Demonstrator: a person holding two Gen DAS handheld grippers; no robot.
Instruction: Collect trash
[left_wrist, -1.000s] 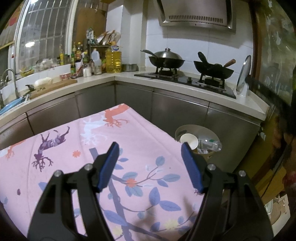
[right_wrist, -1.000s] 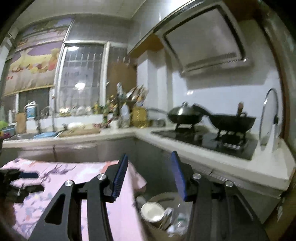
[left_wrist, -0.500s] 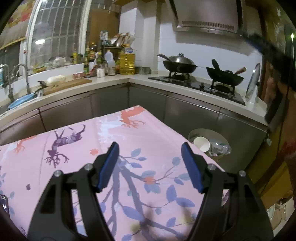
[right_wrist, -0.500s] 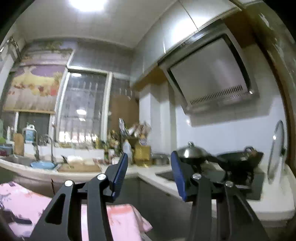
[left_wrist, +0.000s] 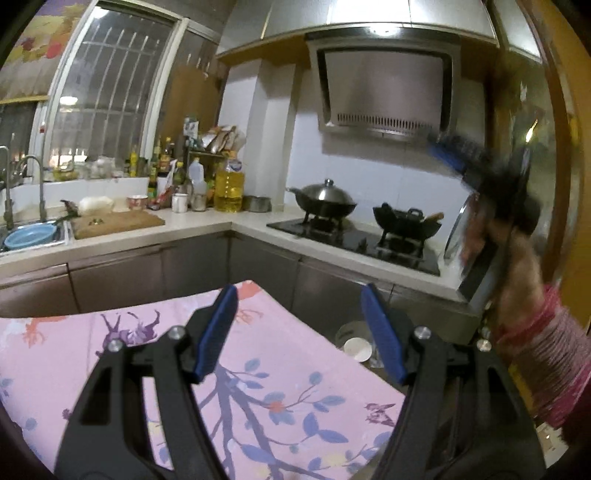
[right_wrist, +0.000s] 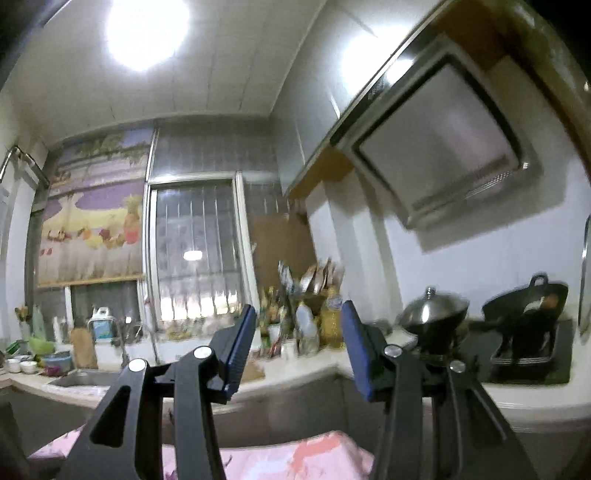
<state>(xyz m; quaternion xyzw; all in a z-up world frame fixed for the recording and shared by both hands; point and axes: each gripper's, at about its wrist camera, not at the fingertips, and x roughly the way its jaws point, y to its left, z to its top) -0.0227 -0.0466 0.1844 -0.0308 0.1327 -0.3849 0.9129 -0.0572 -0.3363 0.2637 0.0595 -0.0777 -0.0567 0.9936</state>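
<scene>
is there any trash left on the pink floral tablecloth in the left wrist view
No, the visible part of the pink floral tablecloth is bare, while a paper cup sits in the trash bin beside it.

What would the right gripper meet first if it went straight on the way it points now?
Probably the cluster of bottles at the counter corner; the way to it looks free. The right gripper is open and empty, but depth is unclear.

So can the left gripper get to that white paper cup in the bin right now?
Probably yes. The left gripper is open and holds nothing, and the paper cup lies on top in the open bin past the table's edge, uncovered. It would need to dip down.
</scene>
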